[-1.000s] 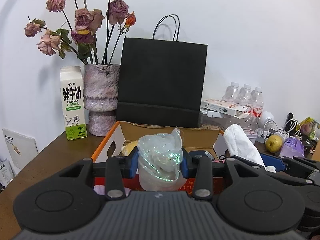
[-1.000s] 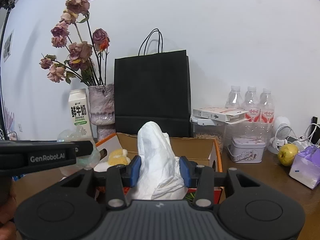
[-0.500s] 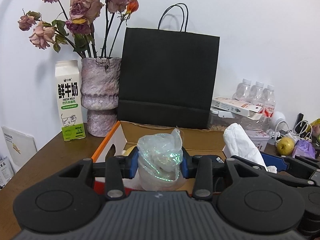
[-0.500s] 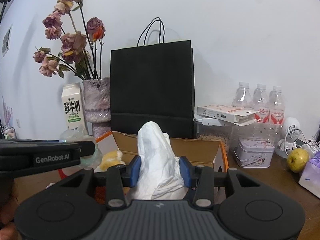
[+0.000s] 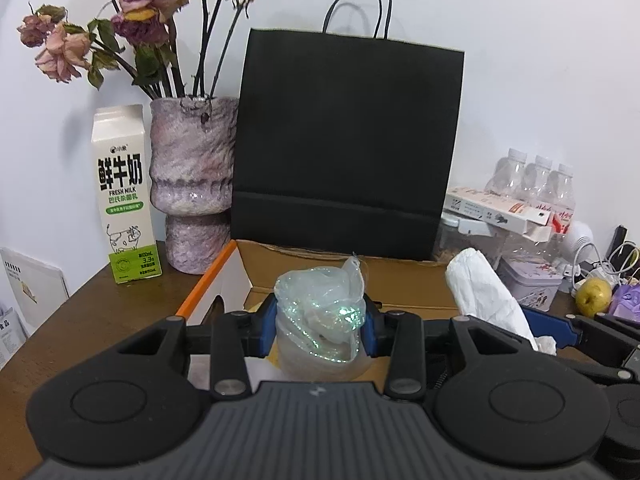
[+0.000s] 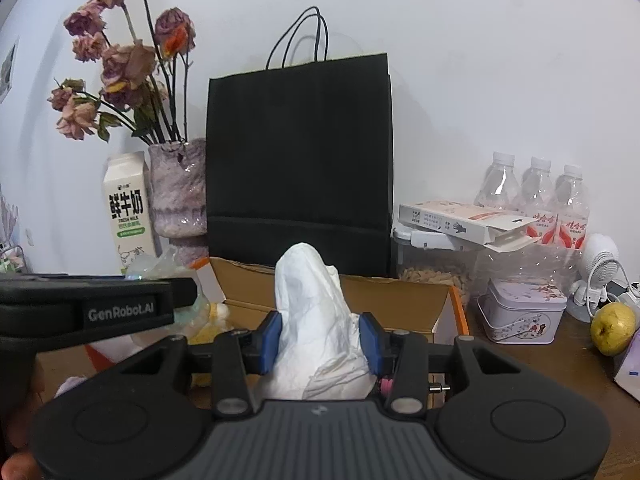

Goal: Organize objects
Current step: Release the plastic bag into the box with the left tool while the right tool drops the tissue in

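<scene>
My left gripper is shut on a crumpled clear plastic bag with a green shimmer, held over the near part of an open cardboard box with orange edges. My right gripper is shut on a white crumpled plastic bag, also above that box. In the left wrist view the white bag and the right gripper's blue pad show at the right. The left gripper's black body crosses the left of the right wrist view. A yellow soft item lies inside the box.
A tall black paper bag stands behind the box. Left of it are a purple vase of dried roses and a milk carton. To the right stand water bottles, a clear container, a small tin, a pear and cables.
Both grippers have moved forward with their bags toward the black bag and the box. The black bag and vase look larger and closer. Both grips are unchanged.
</scene>
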The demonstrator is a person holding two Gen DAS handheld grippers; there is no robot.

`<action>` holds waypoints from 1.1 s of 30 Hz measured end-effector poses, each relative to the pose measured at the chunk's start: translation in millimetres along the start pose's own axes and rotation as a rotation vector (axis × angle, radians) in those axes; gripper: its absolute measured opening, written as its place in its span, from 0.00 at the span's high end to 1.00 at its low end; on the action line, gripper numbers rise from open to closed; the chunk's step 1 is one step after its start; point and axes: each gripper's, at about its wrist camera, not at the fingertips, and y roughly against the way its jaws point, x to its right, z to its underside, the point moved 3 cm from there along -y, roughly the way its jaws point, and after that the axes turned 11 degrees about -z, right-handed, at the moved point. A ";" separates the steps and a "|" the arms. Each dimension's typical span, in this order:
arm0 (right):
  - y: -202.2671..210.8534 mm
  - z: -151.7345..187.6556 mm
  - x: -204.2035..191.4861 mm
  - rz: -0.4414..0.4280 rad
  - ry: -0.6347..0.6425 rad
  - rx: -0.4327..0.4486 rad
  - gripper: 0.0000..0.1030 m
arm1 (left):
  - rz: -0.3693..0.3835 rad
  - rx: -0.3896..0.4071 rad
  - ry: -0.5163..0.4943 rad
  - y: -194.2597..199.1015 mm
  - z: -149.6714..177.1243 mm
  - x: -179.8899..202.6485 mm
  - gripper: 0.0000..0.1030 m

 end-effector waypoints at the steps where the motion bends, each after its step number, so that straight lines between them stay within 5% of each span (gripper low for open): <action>1: -3.2 -0.6 1.2 0.001 -0.001 -0.004 0.60 | -0.002 -0.003 -0.001 -2.7 0.1 0.6 0.60; 10: -23.6 0.4 10.9 0.001 -0.020 -0.038 0.55 | -0.003 -0.015 -0.006 -24.0 -1.9 5.8 0.59; 12: -25.6 1.0 12.6 0.000 -0.025 -0.043 0.44 | -0.004 -0.022 -0.013 -26.8 -1.5 6.9 0.53; 17: -25.2 2.7 19.4 0.033 -0.055 -0.035 0.03 | -0.037 0.002 -0.004 -23.8 -3.0 3.5 0.00; 33: 3.2 5.6 16.5 0.045 -0.045 -0.047 0.00 | -0.052 0.014 0.011 2.9 -1.6 -14.1 0.00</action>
